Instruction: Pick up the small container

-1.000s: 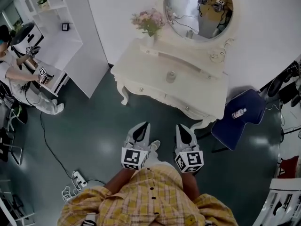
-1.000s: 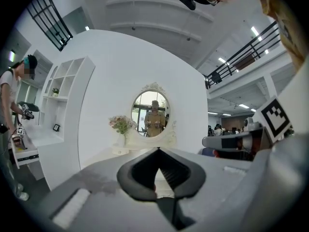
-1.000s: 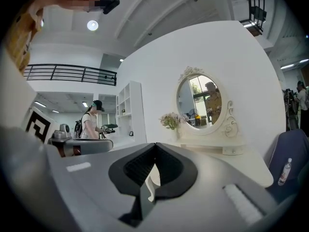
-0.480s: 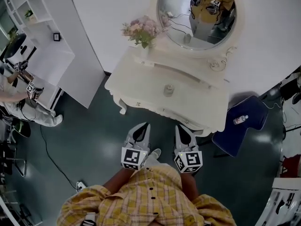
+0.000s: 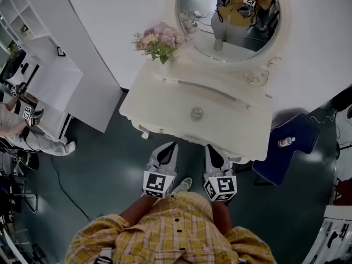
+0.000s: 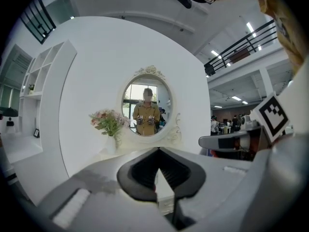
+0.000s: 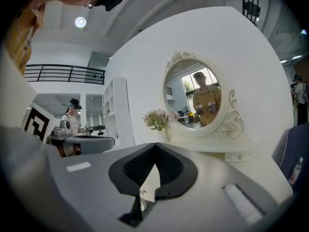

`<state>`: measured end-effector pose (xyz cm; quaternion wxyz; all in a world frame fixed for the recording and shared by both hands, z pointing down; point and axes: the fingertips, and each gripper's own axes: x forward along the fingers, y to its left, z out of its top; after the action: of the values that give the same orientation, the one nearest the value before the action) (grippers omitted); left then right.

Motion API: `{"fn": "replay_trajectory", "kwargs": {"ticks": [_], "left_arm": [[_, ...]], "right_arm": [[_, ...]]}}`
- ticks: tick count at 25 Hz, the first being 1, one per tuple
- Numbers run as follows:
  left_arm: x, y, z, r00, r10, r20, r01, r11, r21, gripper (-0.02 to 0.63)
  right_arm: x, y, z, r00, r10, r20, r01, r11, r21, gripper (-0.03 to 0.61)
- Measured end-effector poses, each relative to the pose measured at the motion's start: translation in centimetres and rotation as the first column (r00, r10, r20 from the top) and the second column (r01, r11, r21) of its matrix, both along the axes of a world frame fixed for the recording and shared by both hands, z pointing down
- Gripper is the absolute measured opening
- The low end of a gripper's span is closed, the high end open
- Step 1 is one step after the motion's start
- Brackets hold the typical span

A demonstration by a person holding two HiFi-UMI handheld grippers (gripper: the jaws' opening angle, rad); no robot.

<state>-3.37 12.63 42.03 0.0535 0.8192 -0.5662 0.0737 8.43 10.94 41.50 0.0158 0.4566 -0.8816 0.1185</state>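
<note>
The counter (image 5: 165, 100) is closer to me than a second ago. The small container (image 5: 197, 113) stands mid-counter, ahead of my left claw (image 5: 171, 145) and right claw (image 5: 209, 147), both pinched together and empty.

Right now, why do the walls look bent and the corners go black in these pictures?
Head view: the wide lens bows the dressing table and wall; the light is even. Left gripper view: fisheye with black corners; the left gripper looms large up close, the mirror is sharp. Right gripper view: same dark ring, plus a ceiling lamp flaring.
</note>
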Motion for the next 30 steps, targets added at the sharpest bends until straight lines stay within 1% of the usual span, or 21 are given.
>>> {"fn": "replay_trajectory", "kwargs": {"ticks": [6,11,16,20,24,30], "left_arm": [[0.8,-1.6,0.5,1.000,0.017,0.011,-0.017,1.000,-0.018,0.000],[0.8,-2.3,1.4,1.000,0.021,0.006,-0.020,0.999,-0.040,0.000],[0.6,-3.7,1.5,0.999,0.052,-0.003,-0.052,0.997,-0.058,0.000],[0.4,-5.4,2.1,0.996,0.085,-0.006,-0.086,0.994,-0.075,0.000],[-0.1,-7.3,3.2,0.995,0.097,-0.014,-0.097,0.991,-0.095,0.000],[-0.5,-9.6,4.5,0.990,0.141,-0.028,-0.143,0.983,-0.119,0.000]], "right_arm": [[0.6,-1.1,0.4,1.000,0.012,-0.006,-0.012,1.000,-0.020,0.000],[1.0,-1.6,1.7,0.999,0.028,-0.016,-0.028,0.998,-0.049,0.000],[0.2,-2.5,2.3,0.999,0.041,-0.023,-0.043,0.996,-0.078,0.000],[-0.1,-4.4,2.9,0.997,0.070,-0.027,-0.073,0.992,-0.102,0.000],[-0.7,-6.1,4.4,0.996,0.085,-0.027,-0.088,0.986,-0.140,0.000],[-1.6,-8.4,5.8,0.993,0.111,-0.051,-0.118,0.981,-0.157,0.000]]}}
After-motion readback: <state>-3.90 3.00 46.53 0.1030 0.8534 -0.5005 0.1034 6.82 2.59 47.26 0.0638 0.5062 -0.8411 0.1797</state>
